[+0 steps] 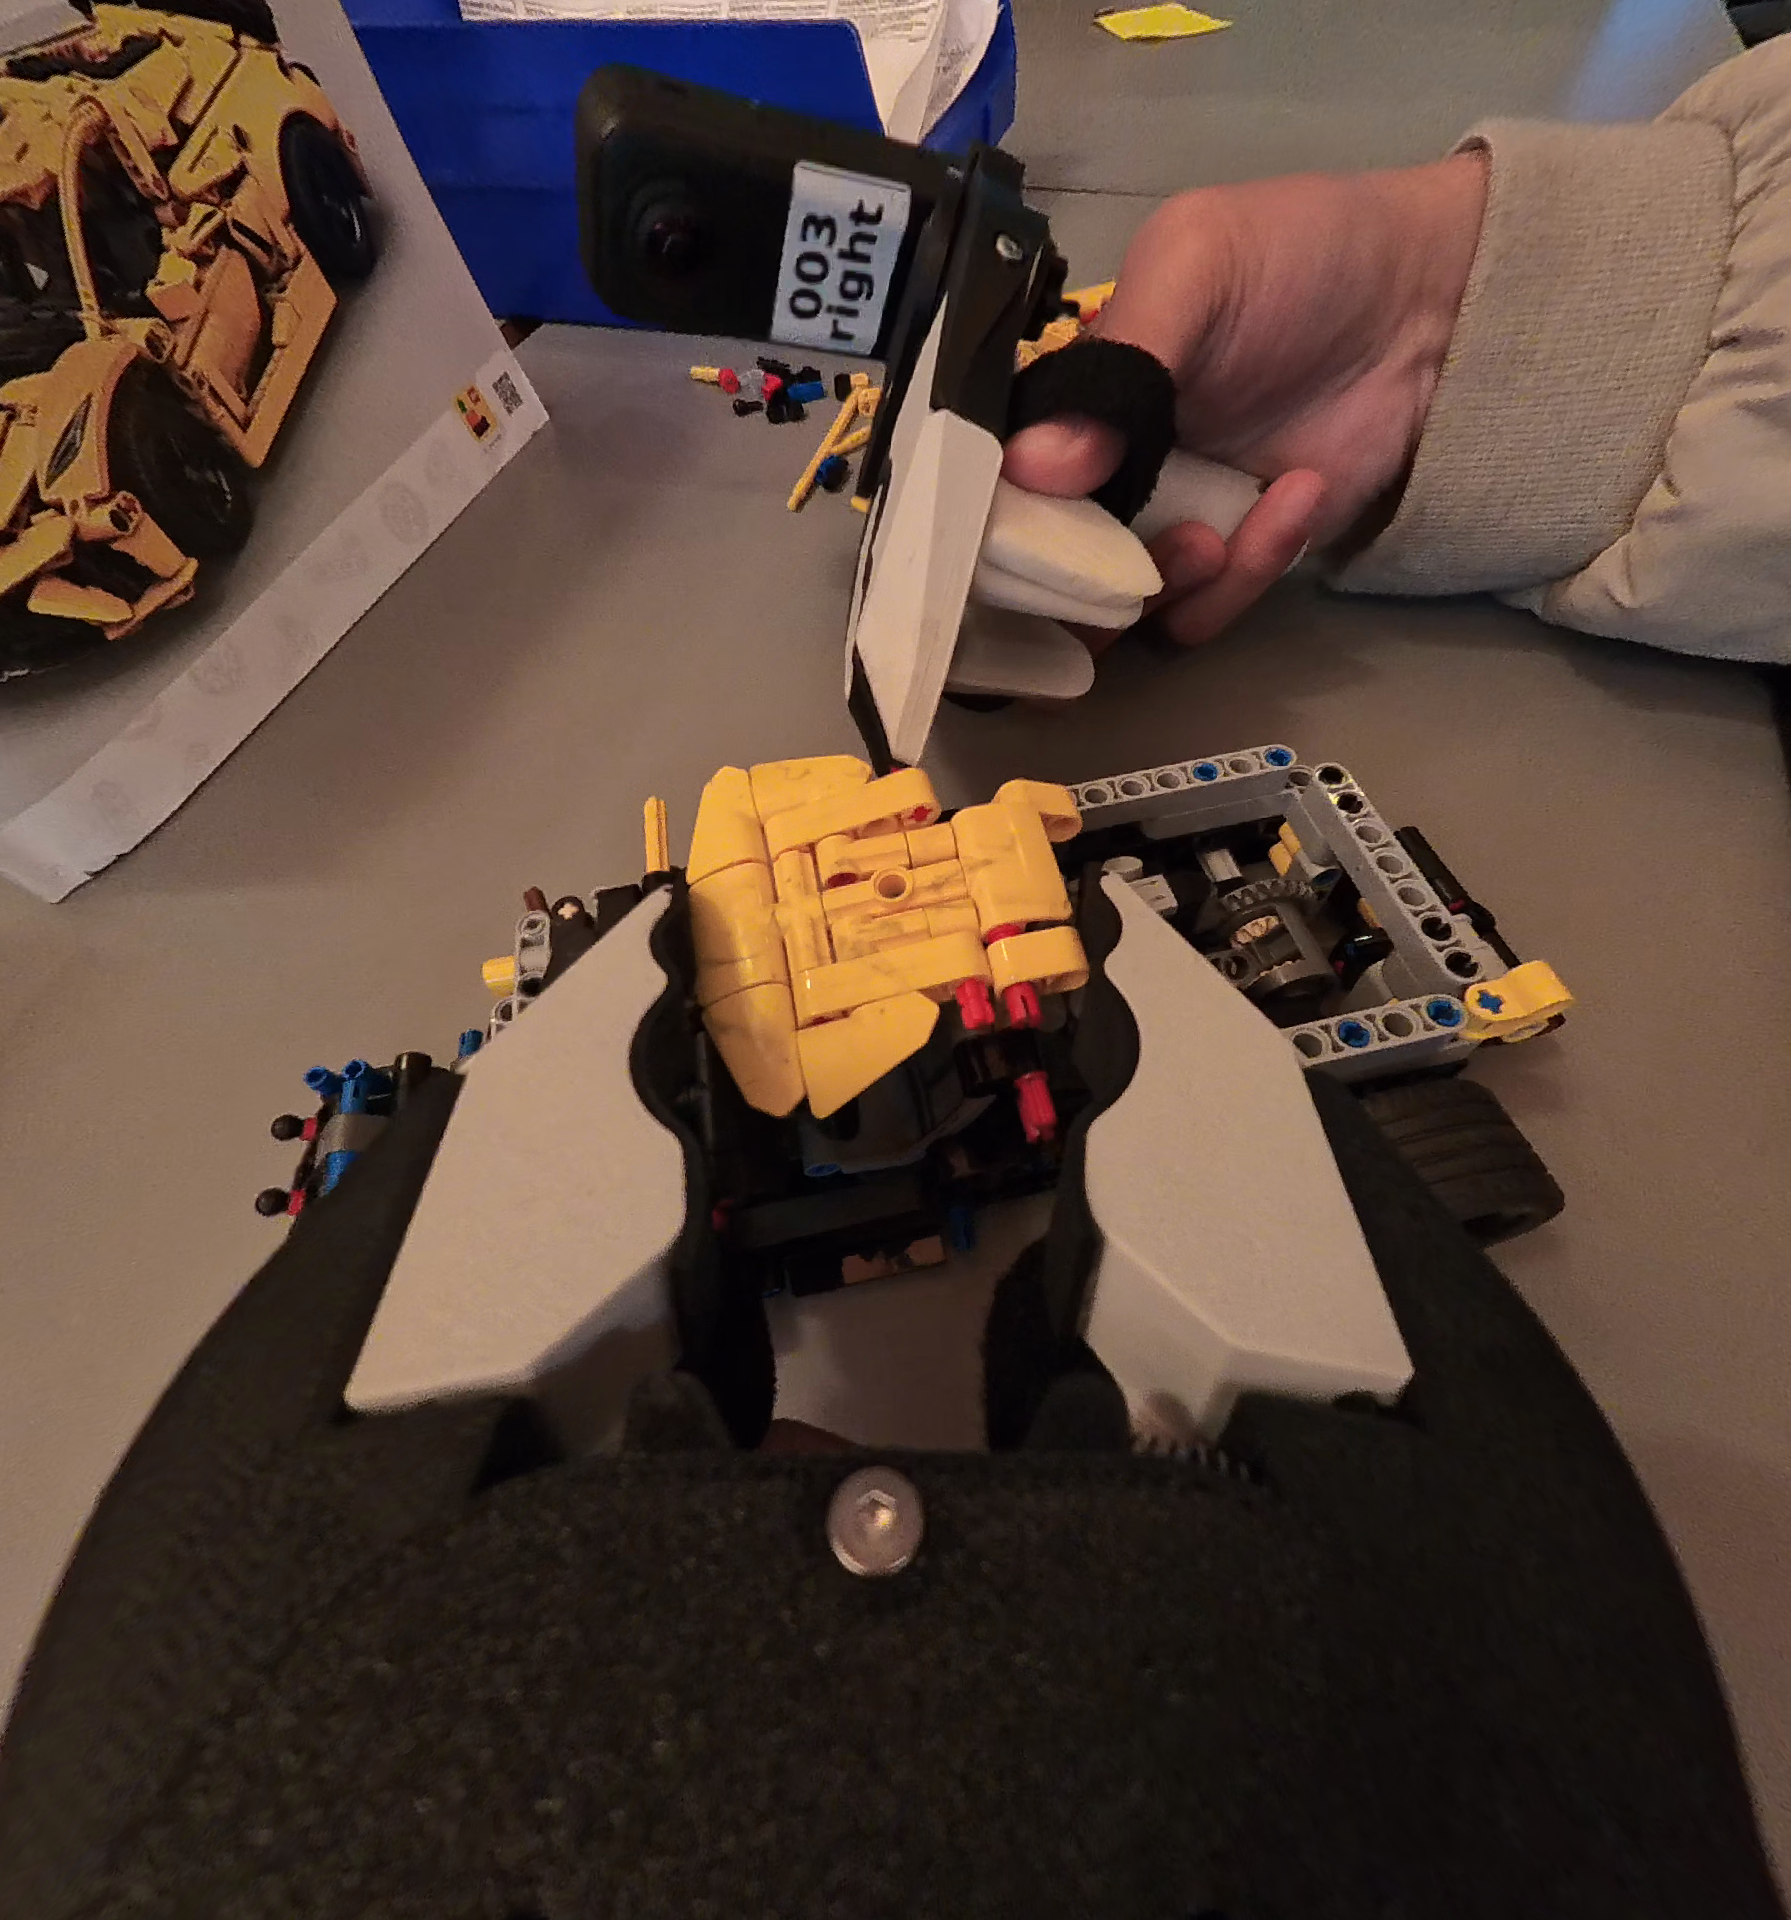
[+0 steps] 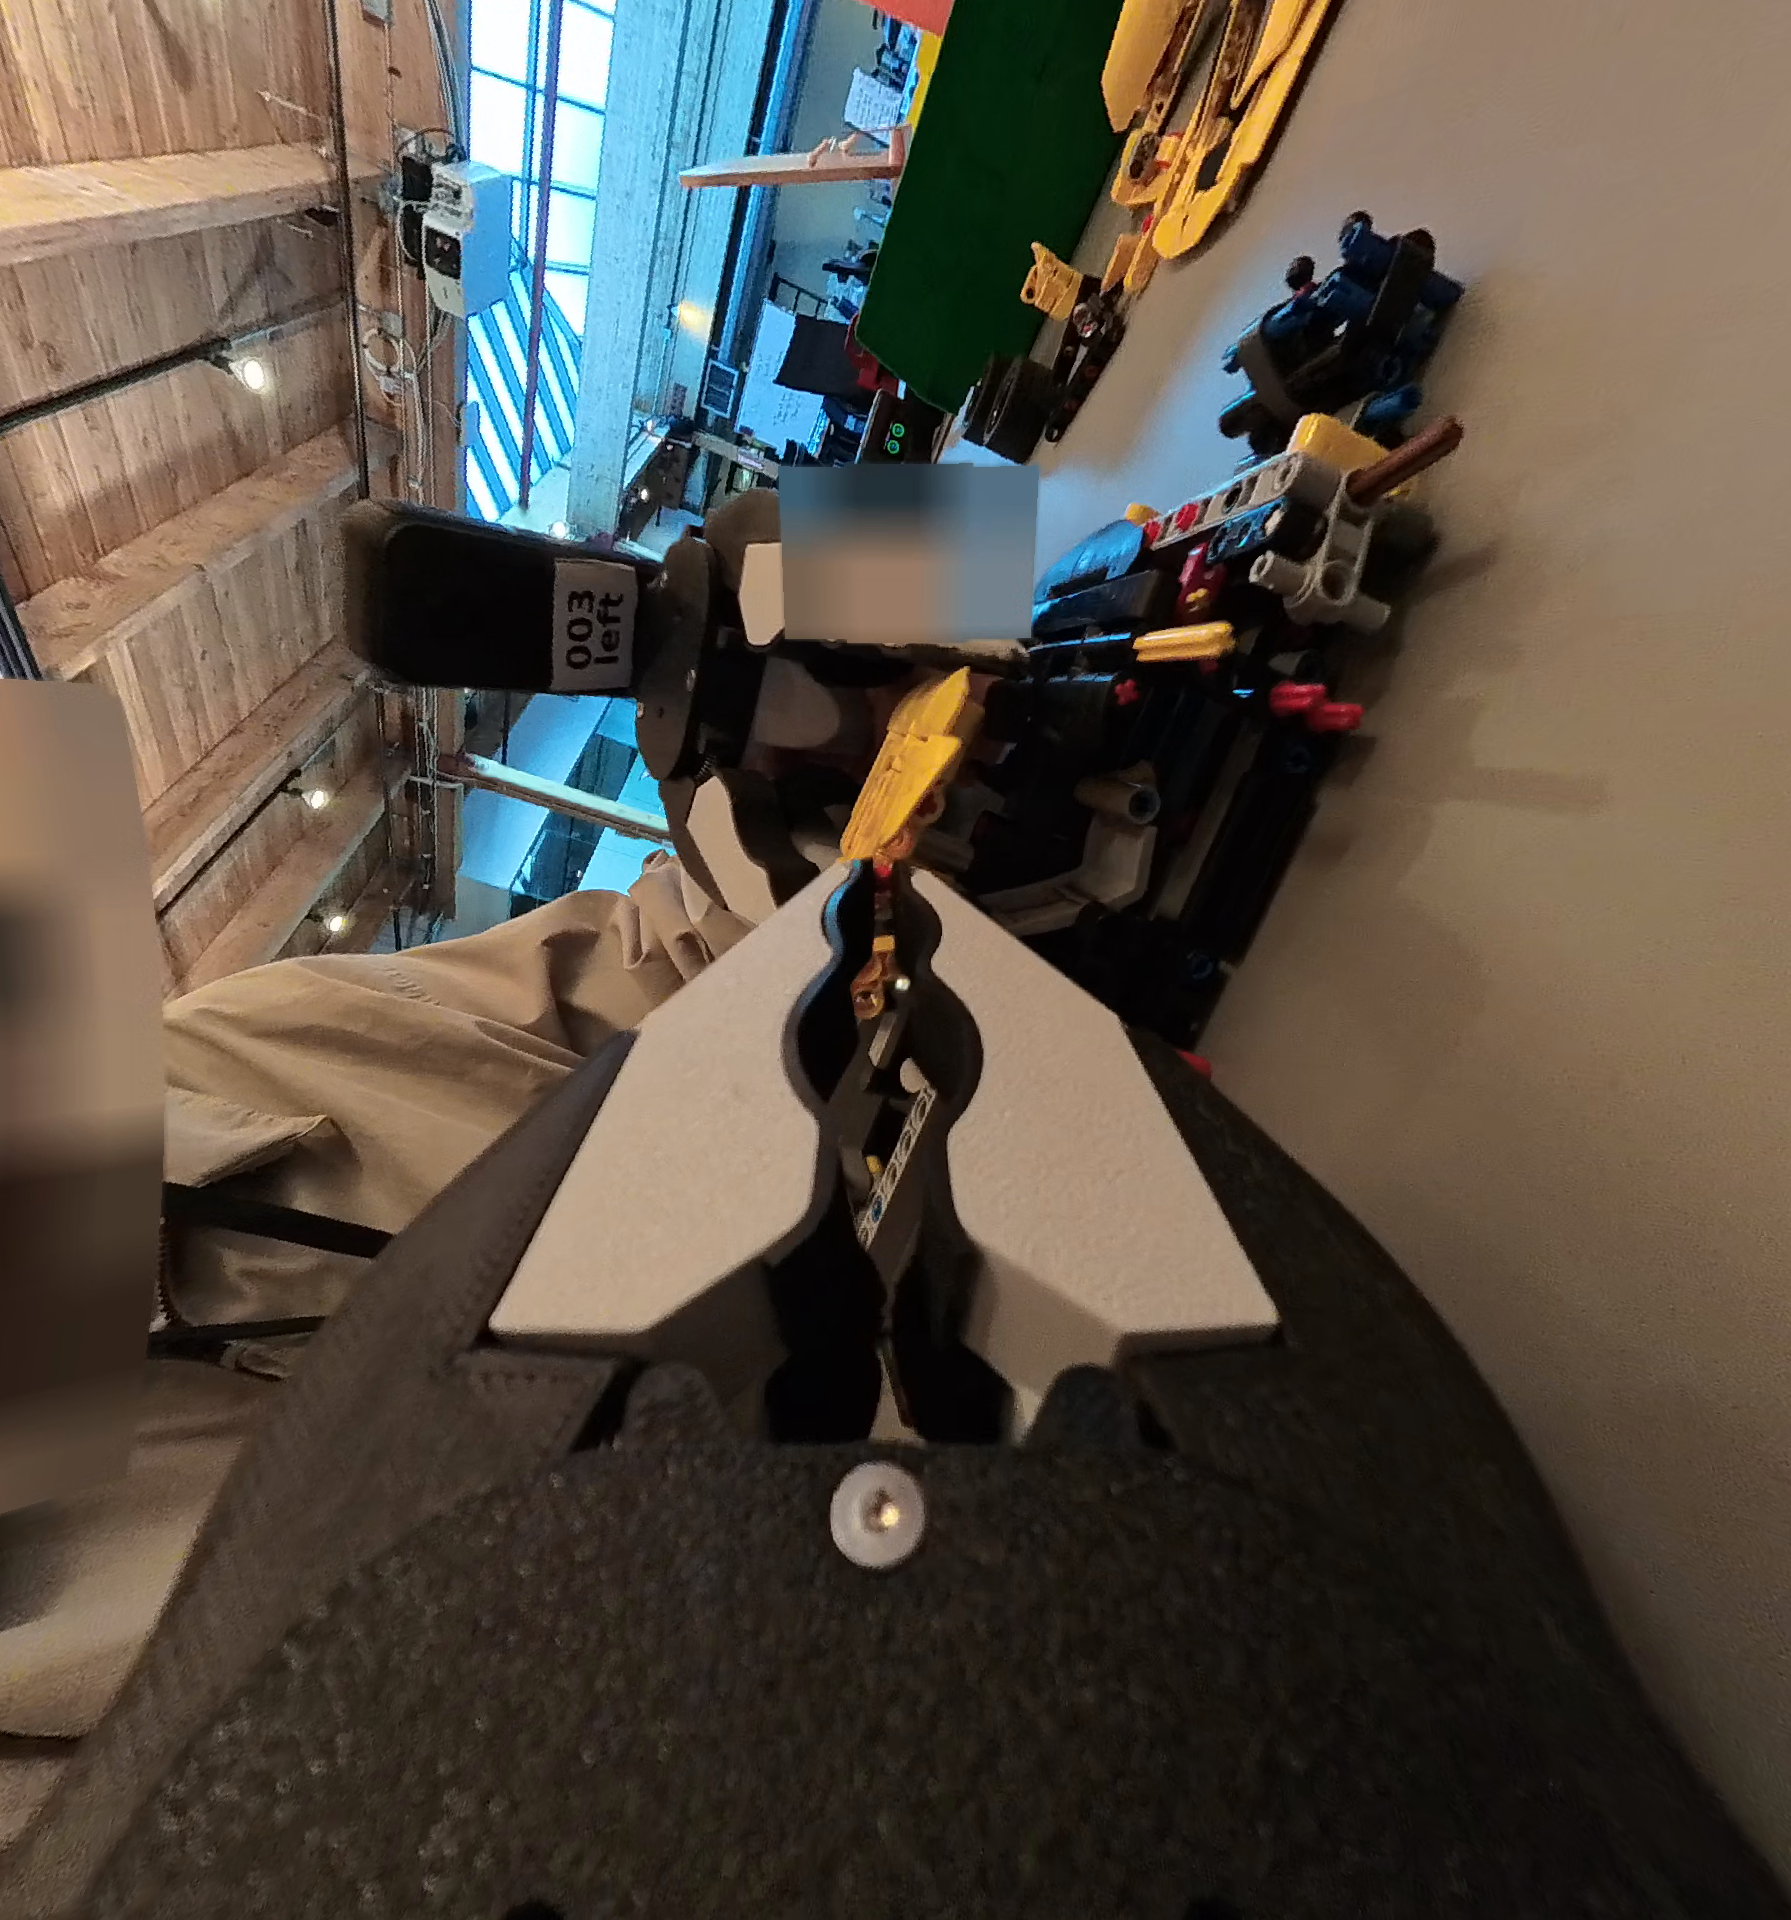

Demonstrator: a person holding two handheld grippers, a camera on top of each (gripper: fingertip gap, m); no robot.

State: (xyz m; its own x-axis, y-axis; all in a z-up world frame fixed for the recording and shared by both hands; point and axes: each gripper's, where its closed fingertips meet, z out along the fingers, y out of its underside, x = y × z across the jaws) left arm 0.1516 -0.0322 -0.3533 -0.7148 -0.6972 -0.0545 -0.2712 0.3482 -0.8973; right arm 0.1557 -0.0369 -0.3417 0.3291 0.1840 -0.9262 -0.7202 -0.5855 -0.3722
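Note:
A half-built brick car chassis lies on the grey table, with a yellow panel assembly on top of it. My left gripper straddles the yellow assembly and the black body under it, with a finger pressed against each side. My right gripper comes down from the far side, and its tip touches a red pin at the assembly's far edge. In the right wrist view my right gripper is nearly closed, pinching that small red pin at the edge of the yellow assembly. The left gripper shows beyond it.
A box printed with a yellow car stands at the far left, and a blue bin stands behind it. Loose small pieces lie in between. A black wheel sits on the chassis. Yellow panels, a blue sub-assembly and a green sheet lie farther off. Less than 4 cm separates the two grippers' tips.

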